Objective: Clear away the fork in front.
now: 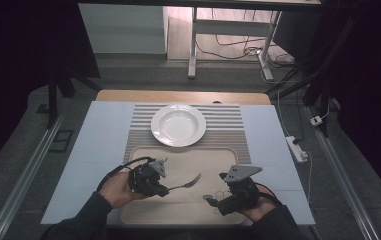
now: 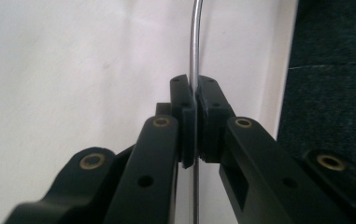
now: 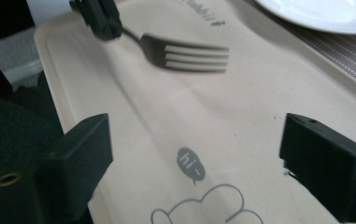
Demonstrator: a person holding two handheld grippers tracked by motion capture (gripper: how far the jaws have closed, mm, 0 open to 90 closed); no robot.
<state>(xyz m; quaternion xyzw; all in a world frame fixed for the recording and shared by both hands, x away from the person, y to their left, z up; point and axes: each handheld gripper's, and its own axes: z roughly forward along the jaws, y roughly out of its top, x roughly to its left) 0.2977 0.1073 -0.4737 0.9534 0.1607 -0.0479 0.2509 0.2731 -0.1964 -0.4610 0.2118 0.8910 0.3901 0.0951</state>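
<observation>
Fork (image 3: 185,55) tines plain, apparently above tray (image 3: 259,107).

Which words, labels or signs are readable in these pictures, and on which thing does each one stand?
"hi~" in a small dark speech bubble printed on the flat beige plastic tray, above a line drawing of a cloud-like outline.
A line of dark printed letters at the tray's far edge: blurred and cut off, not readable.
The round white ceramic plate and the metal fork carry no readable text.
</observation>
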